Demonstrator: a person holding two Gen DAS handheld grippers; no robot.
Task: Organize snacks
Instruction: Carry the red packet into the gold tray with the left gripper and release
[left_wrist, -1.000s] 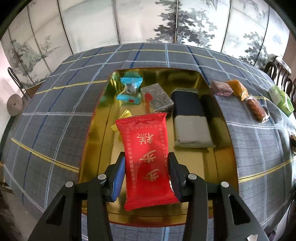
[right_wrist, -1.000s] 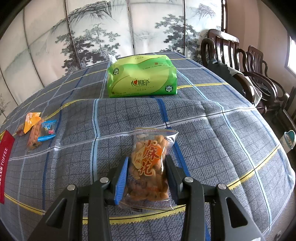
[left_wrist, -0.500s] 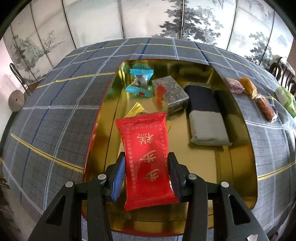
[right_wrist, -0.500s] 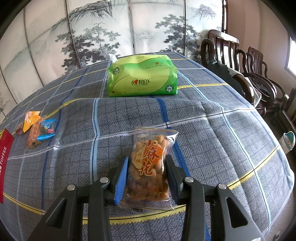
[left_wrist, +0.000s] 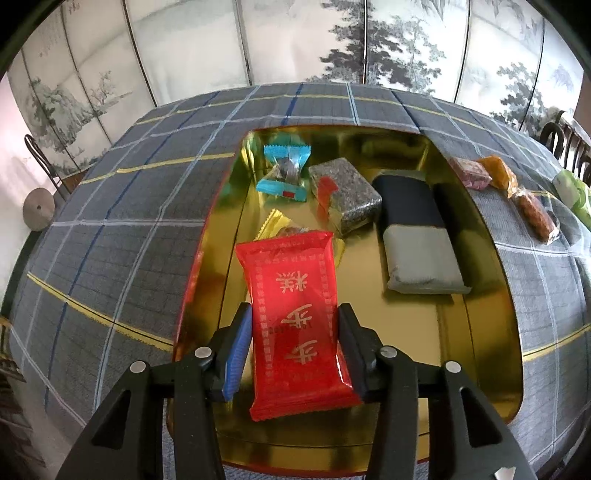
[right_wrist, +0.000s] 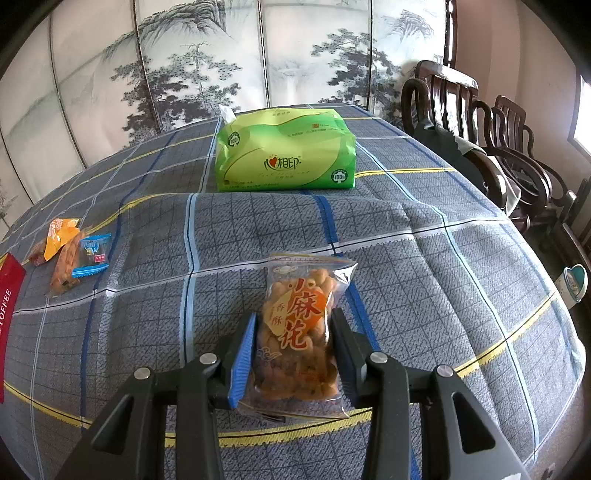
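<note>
A red snack packet (left_wrist: 295, 317) with gold characters sits between the fingers of my left gripper (left_wrist: 294, 308), above the near left part of the gold tray (left_wrist: 480, 332). The jaws are opening, and the pads still touch the packet's edges. The tray holds a blue candy (left_wrist: 284, 171), a speckled grey packet (left_wrist: 345, 194), a dark-and-grey packet (left_wrist: 417, 236) and a yellow-wrapped sweet (left_wrist: 277, 225). My right gripper (right_wrist: 294, 314) is shut on a clear bag of fried twists (right_wrist: 299, 332) low over the checked tablecloth (right_wrist: 424, 277).
A green tissue pack (right_wrist: 286, 151) lies further back on the cloth. An orange packet (right_wrist: 61, 230), a blue candy (right_wrist: 92, 254) and a brown snack (right_wrist: 66, 266) lie at the left, near a red toffee pack (right_wrist: 7, 295). Wooden chairs (right_wrist: 480, 122) stand at the right.
The left gripper has shifted slightly over the tray with the red packet, and its fingers stand a little wider. The right gripper and its bag have not moved.
</note>
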